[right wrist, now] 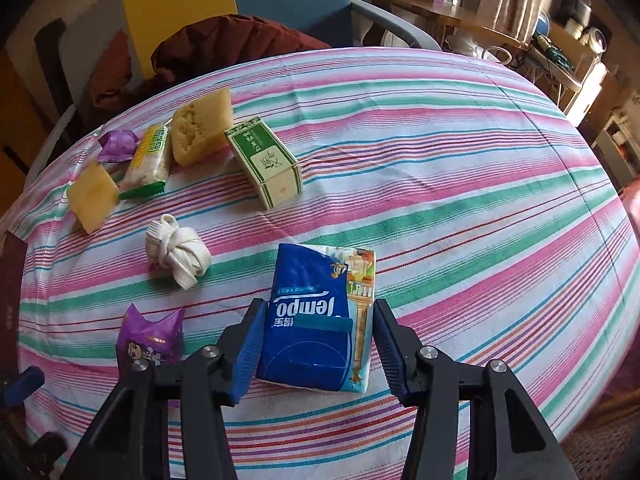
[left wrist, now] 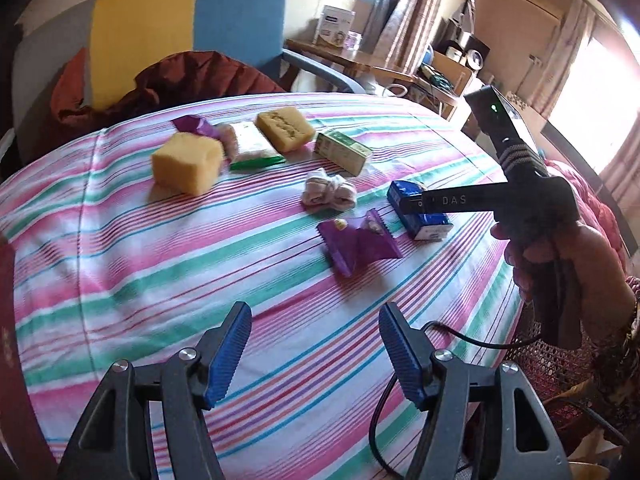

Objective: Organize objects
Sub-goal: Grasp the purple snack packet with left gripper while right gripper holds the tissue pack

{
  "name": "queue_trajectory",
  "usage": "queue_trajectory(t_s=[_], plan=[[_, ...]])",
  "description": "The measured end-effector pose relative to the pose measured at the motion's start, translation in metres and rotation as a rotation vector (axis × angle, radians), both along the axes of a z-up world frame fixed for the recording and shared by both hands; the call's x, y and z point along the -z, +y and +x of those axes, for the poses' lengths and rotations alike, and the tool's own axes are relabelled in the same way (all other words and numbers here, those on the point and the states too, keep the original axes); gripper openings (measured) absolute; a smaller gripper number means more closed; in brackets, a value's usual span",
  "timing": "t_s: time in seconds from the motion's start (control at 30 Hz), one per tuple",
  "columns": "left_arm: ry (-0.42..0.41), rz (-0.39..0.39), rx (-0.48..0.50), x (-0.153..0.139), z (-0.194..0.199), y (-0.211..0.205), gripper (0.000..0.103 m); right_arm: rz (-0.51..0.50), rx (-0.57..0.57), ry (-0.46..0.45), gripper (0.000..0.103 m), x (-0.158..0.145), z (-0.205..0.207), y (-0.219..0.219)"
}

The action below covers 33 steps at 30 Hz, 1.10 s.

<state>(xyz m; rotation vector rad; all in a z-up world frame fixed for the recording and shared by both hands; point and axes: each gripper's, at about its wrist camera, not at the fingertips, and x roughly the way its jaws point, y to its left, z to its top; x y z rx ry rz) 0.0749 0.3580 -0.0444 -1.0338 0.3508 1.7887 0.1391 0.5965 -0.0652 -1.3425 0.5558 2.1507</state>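
Note:
My right gripper (right wrist: pixel 319 312) is shut on a blue Tempo tissue pack (right wrist: pixel 312 280), its blue pads pressed against the pack's two long sides on the striped tablecloth (right wrist: pixel 460 200). In the left wrist view the same pack (left wrist: pixel 426 226) lies under the right tool, held by a person's hand (left wrist: pixel 580 268). My left gripper (left wrist: pixel 316 344) is open over bare cloth with nothing between its pads. Ahead lie a purple snack packet (left wrist: pixel 358 242), a knotted white cloth (left wrist: pixel 330 194), a green box (left wrist: pixel 342 151), two yellow sponges (left wrist: pixel 188 164) (left wrist: pixel 285 128), a green-and-white packet (left wrist: pixel 252 146) and a small purple wrapper (left wrist: pixel 194 124).
A chair (left wrist: pixel 188 28) with a yellow and blue back stands behind the table, a dark red garment (left wrist: pixel 192 76) draped on it. A wooden side table (left wrist: pixel 344 56) with boxes stands at the back right. The tablecloth falls away at the right edge (left wrist: pixel 508 280).

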Motion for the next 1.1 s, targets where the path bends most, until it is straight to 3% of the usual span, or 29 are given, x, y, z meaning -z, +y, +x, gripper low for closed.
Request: queue_trajectory(t_s=[0.33, 0.47, 0.57, 0.73, 0.97, 1.1], plan=[[0.177, -0.132, 0.306, 0.013, 0.001, 0.088, 0.068, -0.046, 0.026, 0.013, 0.054, -0.002, 0.009, 0.001], [0.188, -0.150, 0.378, 0.022, 0.005, 0.098, 0.068, -0.074, 0.038, 0.020, 0.054, 0.003, 0.005, 0.008], [0.171, -0.155, 0.366, 0.032, 0.006, 0.099, 0.068, -0.074, 0.039, 0.020, 0.054, 0.004, 0.004, 0.008], [0.075, -0.062, 0.321, 0.033, 0.004, 0.084, 0.060, -0.074, 0.039, 0.019, 0.054, 0.004, 0.002, 0.008], [0.111, -0.048, 0.295, 0.030, 0.013, 0.083, 0.057, -0.090, 0.045, 0.022, 0.054, 0.006, 0.002, 0.011], [0.223, -0.062, 0.326, 0.020, 0.022, 0.091, 0.067, -0.106, 0.054, 0.029, 0.055, 0.007, 0.003, 0.013]])
